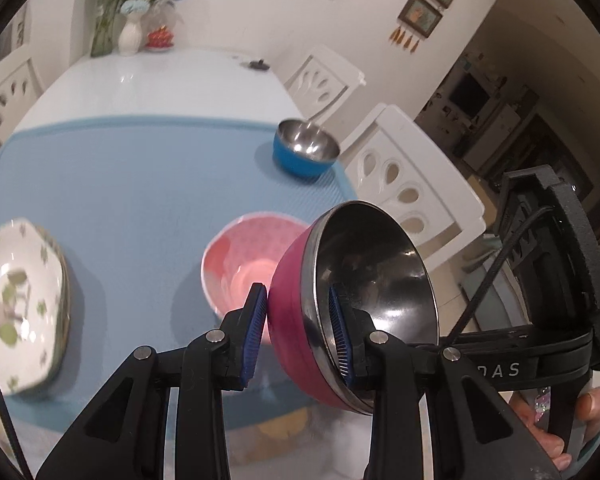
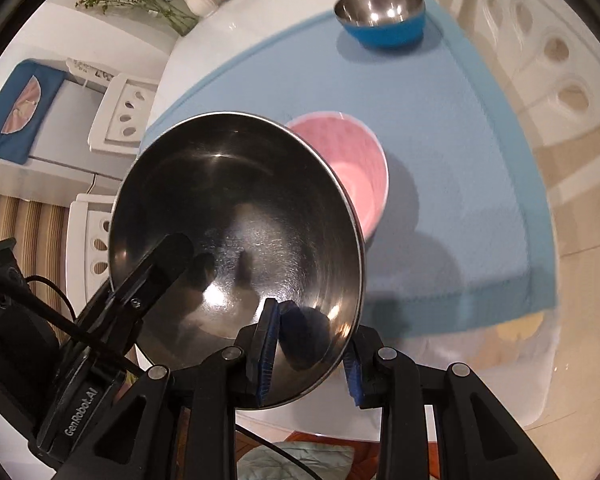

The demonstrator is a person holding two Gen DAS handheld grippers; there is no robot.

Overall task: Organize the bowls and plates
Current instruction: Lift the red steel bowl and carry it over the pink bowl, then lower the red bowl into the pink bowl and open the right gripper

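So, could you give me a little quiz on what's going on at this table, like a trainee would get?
1. Pick one: what do the left gripper and the right gripper both clamp by the rim?
A. a cup
B. a steel bowl with a magenta outside
C. a spoon

2. True or false: the blue bowl stands apart from the pale pink bowl.

3. Fill the gap: the stack of flowered plates lies on the light blue ____.

Key: 1 B; 2 true; 3 mat.
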